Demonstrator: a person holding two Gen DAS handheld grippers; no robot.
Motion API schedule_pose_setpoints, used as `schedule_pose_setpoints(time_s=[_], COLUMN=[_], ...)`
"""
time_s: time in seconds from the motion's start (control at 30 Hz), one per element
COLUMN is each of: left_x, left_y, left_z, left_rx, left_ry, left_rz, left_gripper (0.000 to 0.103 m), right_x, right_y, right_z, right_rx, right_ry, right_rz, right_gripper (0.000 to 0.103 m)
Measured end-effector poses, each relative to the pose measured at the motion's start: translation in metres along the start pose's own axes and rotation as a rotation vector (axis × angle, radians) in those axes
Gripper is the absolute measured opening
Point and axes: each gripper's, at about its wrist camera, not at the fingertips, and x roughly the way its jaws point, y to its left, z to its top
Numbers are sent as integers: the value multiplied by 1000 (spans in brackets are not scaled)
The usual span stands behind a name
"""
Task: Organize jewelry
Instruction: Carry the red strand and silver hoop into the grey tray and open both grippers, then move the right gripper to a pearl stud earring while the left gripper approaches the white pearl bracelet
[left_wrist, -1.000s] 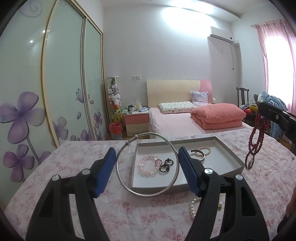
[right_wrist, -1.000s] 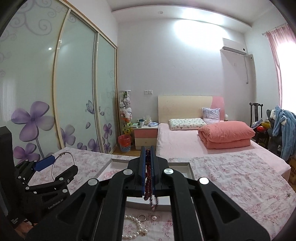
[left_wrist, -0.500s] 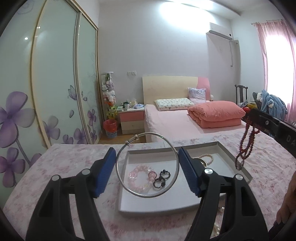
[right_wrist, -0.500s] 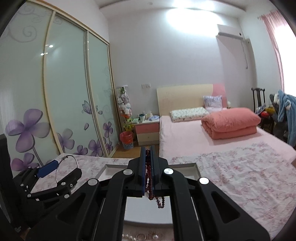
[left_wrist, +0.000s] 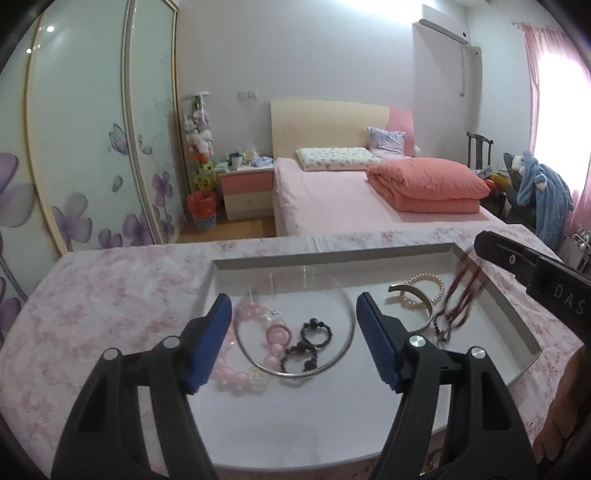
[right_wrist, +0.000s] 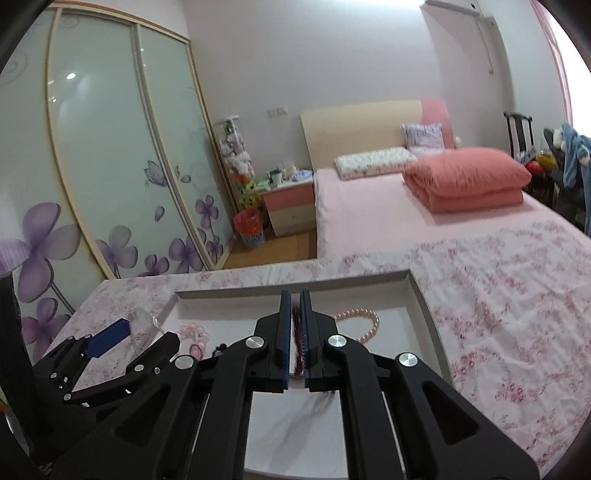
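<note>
A white tray (left_wrist: 332, 256) lies on the floral cloth. In it are a pink bead bracelet (left_wrist: 236, 373), black bead rings (left_wrist: 314, 332), a pearl bracelet (left_wrist: 424, 284) and a silver cuff (left_wrist: 424, 317). My left gripper (left_wrist: 293, 295) hangs low over the tray's left half. A silver bangle (left_wrist: 295, 371) spans the gap between its blue pads. From the right, my right gripper (right_wrist: 294, 293) is over the tray, its jaws starting to open with a red bead necklace (left_wrist: 461, 295) still pinched between the pads. The necklace is blurred and its lower end reaches the tray floor.
The table (left_wrist: 110, 295) wears a pink floral cloth, and its far edge runs just behind the tray. Beyond it are a pink bed (left_wrist: 351, 199) and, at the left, a sliding wardrobe (left_wrist: 81, 129). A person's hand (left_wrist: 565, 424) shows at the lower right.
Both grippers have moved forward and down over the tray. The bangle now hangs just above the jewelry inside. The red necklace has dropped from mid-air until it touches the tray.
</note>
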Motion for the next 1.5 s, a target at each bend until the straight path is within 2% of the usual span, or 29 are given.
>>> schedule_pose_setpoints(time_s=[0.03,0.1,0.17,0.6,0.73,0.87,1.0,1.07,1.17,1.23,1.37,1.43,1.47,1.5], left_x=[2,3,2,-47,-65,-80,-87,-85,-80,-76,-68,-64,-60,-57], left_y=[1,3,9,44,46,44,31,18,-1,-14,-33,-39,-41,-41], left_z=[0,0,1,-9,-16,-30,-52,-68,-87,-95,-104,-106,-109,-111], left_rx=[-2,-7,-18,-95,-103,-97,-64,-28,20,49,121,141,158,167], left_ry=[4,2,2,-22,-20,0,62,122,203,245,286,300,316,329], left_rz=[-4,-5,3,82,78,40,-45,-107,-183,-222,-213,-193,-170,-155], left_gripper=[71,73,73,73,73,73,73,72,63,62,61,54,46,43], right_x=[0,-2,-7,-40,-55,-69,-83,-90,-96,-97,-97,-95,-94,-92], right_y=[-1,-4,-8,-15,-15,-15,-16,-20,-27,-31,-34,-33,-33,-32], right_z=[-1,-2,-3,-7,-12,-19,-34,-44,-58,-65,-77,-80,-82,-83], right_rx=[3,11,20,30,25,19,-2,-3,13,26,34,38,39,39], right_ry=[5,1,-15,-31,-32,-24,8,31,66,87,121,137,141,148], right_rz=[-2,-12,-22,-30,-31,-30,-35,-39,-46,-48,-50,-49,-47,-44], right_gripper=[11,35,41,41,41,41,41,41,41,41,41,41,41,41])
